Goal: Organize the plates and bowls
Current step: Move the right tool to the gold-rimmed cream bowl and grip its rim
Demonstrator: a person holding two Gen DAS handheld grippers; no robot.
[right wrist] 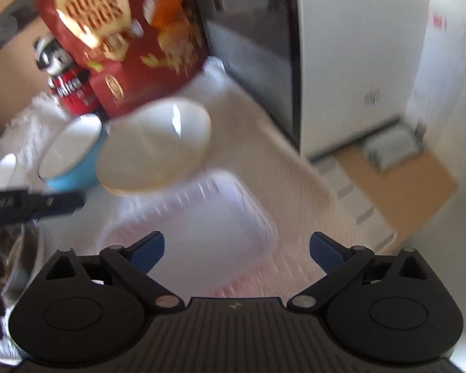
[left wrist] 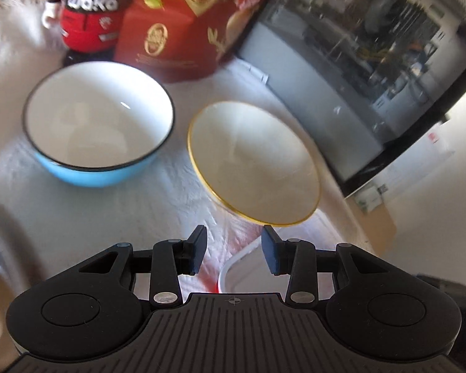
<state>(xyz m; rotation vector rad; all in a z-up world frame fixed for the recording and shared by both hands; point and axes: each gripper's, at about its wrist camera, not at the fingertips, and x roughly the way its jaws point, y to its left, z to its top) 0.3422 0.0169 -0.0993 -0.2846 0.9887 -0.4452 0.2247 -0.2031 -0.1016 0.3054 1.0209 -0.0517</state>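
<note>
Here, quick pass:
left gripper (left wrist: 234, 242): jaws parted, nothing between them, pads clear of the bowl rim just ahead.
right gripper (right wrist: 236, 250): jaws spread wide, holding nothing; view is motion-blurred.
gold-rimmed bowl (left wrist: 254, 164): ahead and slightly right of the left gripper, tilted, mouth facing back toward that gripper; rim reads as an oval with its long axis running from far-left to near-right. In the right wrist view (right wrist: 153, 146) it sits ahead-left, mouth turned toward the camera, long axis near-left to far-right. What props it up, cannot tell.
blue bowl (left wrist: 98, 126): ahead-left of the left gripper, upright, mouth up, white inside, dark rim; beside the gold-rimmed bowl, apart from it.
clear container (right wrist: 198, 227): directly ahead of the right gripper, just below the tilted bowl, open side up.
red box (left wrist: 183, 21): far ahead, behind both bowls.
red figurine (left wrist: 88, 9): far ahead-left, beside the box.
dark glass appliance (left wrist: 357, 62): ahead-right.
worktop (left wrist: 171, 199): white textured cloth under the bowls.
</note>
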